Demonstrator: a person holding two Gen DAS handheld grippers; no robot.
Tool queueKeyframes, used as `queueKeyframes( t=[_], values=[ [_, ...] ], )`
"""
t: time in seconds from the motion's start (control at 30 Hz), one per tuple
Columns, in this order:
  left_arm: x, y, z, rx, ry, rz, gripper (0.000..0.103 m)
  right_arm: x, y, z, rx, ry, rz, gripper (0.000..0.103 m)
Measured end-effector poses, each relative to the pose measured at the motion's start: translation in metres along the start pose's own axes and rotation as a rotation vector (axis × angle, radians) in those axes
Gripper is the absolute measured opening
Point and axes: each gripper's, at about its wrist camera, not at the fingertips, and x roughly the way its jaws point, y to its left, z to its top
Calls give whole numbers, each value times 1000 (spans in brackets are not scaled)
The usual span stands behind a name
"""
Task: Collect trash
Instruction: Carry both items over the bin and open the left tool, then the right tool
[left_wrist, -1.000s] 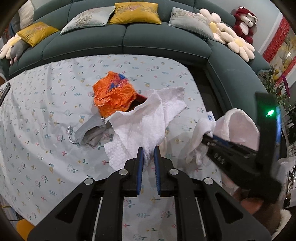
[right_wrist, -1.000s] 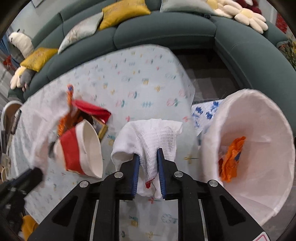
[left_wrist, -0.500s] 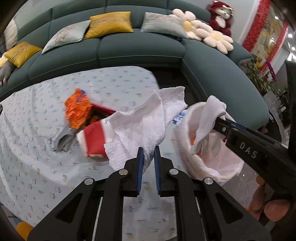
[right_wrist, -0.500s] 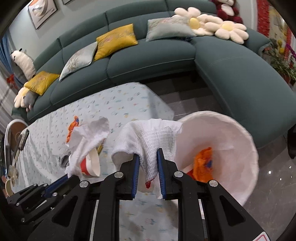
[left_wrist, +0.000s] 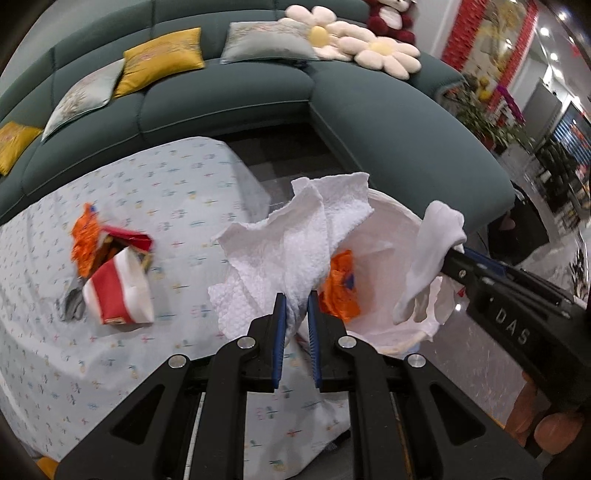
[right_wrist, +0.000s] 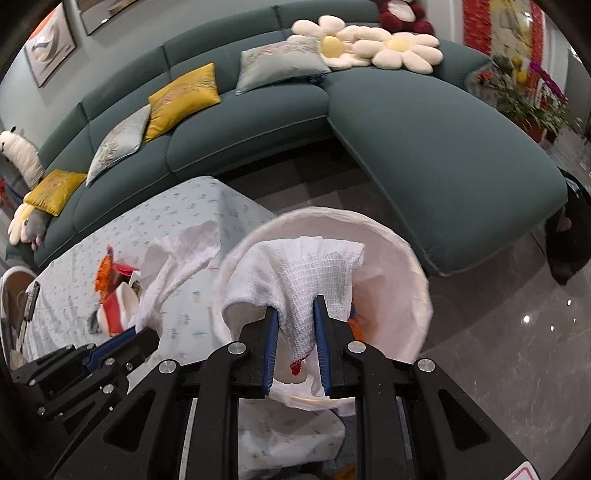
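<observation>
Both hand-held grippers have swung from table to bin (right_wrist: 413, 258), left (left_wrist: 295, 295) clamping tissue (left_wrist: 291, 243), right (right_wrist: 295, 301) perhaps cloth (right_wrist: 306, 266).

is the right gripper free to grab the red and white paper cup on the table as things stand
Probably not yet. The right gripper is shut on a white waffle-textured paper towel over the white-lined trash bin, and the red and white paper cup lies on the table beyond the left gripper, itself holding a tissue.

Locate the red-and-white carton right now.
Left wrist view, left side: the carton lies tipped on the tablecloth, beside the orange wrapper.
</observation>
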Motion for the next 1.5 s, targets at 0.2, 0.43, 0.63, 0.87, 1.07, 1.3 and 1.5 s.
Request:
queueKeyframes(
  t=[0.2,0.43,0.63,0.87,1.07,1.3,1.5],
  values=[
    [16,-30,8,58,24,-17,13,2,-27,-6,45,4,-18,18],
    [25,-48,19,74,31,-24,30,5,-49,-7,82,6,-34,18],
    [22,-52,22,66,13,-12,44,8,-48,-5,84,6,-29,19],
    [18,-43,20,47,9,11,47,8,-41,0,78,-2,-29,23],
    [13,-27,18,24,4,33,50,7,-33,4,69,-9,-36,30],
    [6,-12,13,1,-9,52,54,6,-22,8,62,-20,-35,42],
    [1,-1,11,-23,-10,59,54,2,-4,8,31,-22,-25,42]
  ],
)
